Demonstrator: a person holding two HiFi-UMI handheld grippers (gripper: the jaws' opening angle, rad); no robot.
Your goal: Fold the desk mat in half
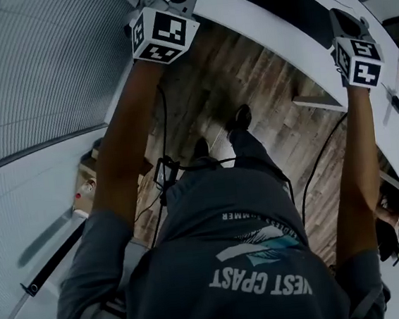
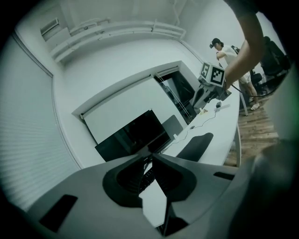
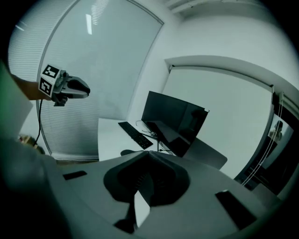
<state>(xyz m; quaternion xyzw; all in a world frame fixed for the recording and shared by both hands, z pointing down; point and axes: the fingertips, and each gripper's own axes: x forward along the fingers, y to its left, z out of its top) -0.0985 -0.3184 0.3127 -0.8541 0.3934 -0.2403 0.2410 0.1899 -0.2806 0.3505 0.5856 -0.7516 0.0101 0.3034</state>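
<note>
Seemingly the fold is finished or nearly so: the desk mat (image 2: 196,145) lies as 1 narrow dark strip on the desk (image 2: 223,122), though I cannot confirm 2 stacked layers. My left gripper (image 2: 150,155) and right gripper (image 3: 148,153) each have jaws pressed together on nothing. The mat sits beyond and right of the left jaws, well apart, untouched.
</note>
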